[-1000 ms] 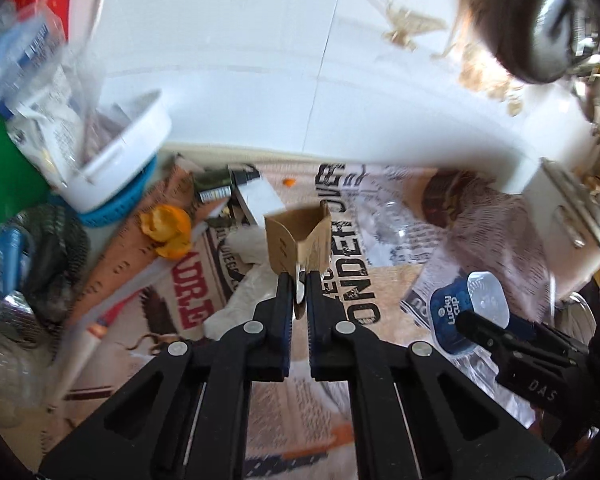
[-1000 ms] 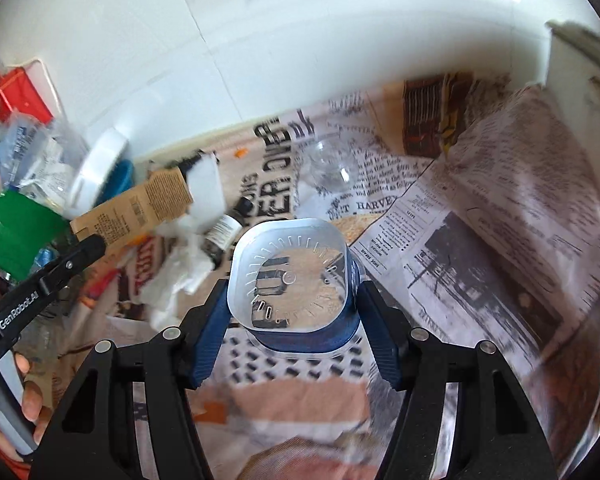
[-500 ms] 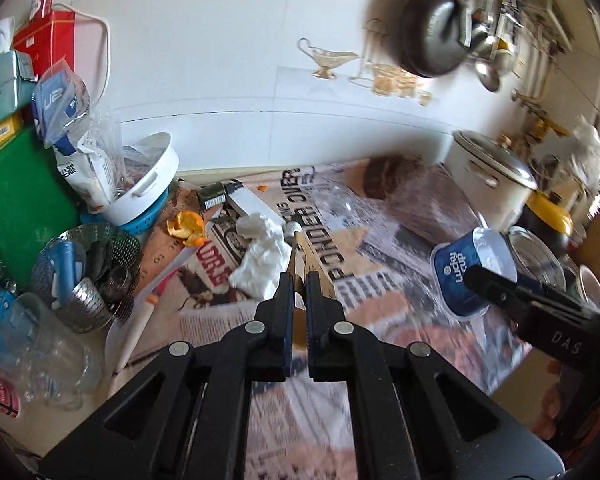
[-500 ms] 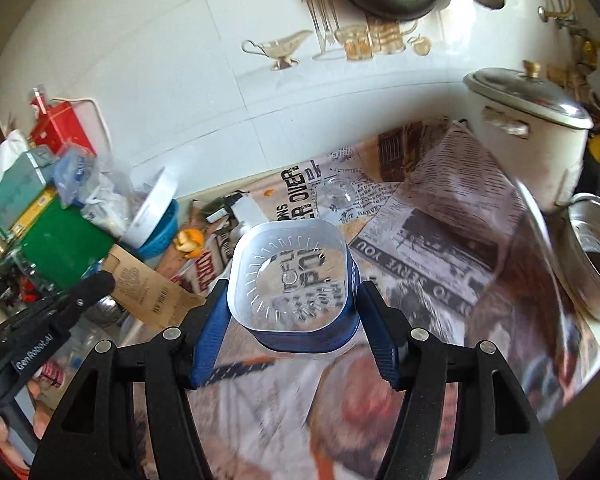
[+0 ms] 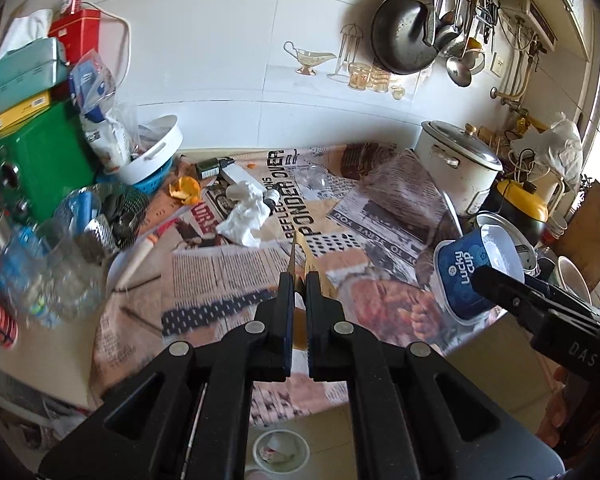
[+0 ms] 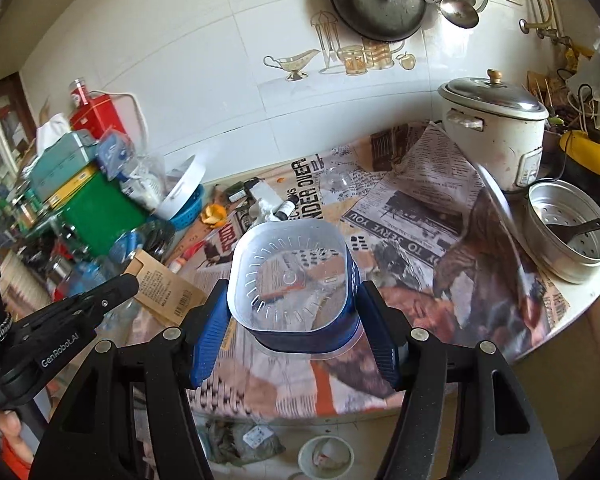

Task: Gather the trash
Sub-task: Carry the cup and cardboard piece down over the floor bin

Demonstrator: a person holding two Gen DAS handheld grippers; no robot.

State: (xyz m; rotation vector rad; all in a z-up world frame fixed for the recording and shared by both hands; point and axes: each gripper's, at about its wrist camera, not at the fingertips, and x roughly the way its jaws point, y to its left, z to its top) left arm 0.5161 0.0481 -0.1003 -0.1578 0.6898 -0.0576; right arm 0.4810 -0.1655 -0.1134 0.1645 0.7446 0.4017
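Note:
My left gripper [image 5: 299, 280] is shut on a flat brown cardboard packet [image 5: 305, 258], seen edge-on in the left wrist view and as a printed brown card [image 6: 166, 290] in the right wrist view. My right gripper [image 6: 292, 300] is shut on a blue plastic cup [image 6: 294, 280] with a clear base, labelled Lucky Cup [image 5: 466, 276]. Both are held above the near edge of the newspaper-covered table [image 5: 220, 272]. On the table lie a crumpled white tissue [image 5: 246, 212], an orange peel [image 5: 186, 190], a small dark bottle [image 5: 272, 196] and a clear plastic lid [image 5: 316, 174].
A green box [image 5: 40, 160], a white bowl in a blue basket [image 5: 152, 156], a mesh strainer [image 5: 112, 212] and plastic bottles [image 5: 40, 280] crowd the left. A rice cooker [image 6: 496, 132] and steamer pot [image 6: 568, 232] stand right. Below the table edge sits a white cup holding scraps [image 6: 326, 458].
Both grippers have drawn back and up from the table with the cardboard packet and the blue cup held; the table edge and the floor below have come into view.

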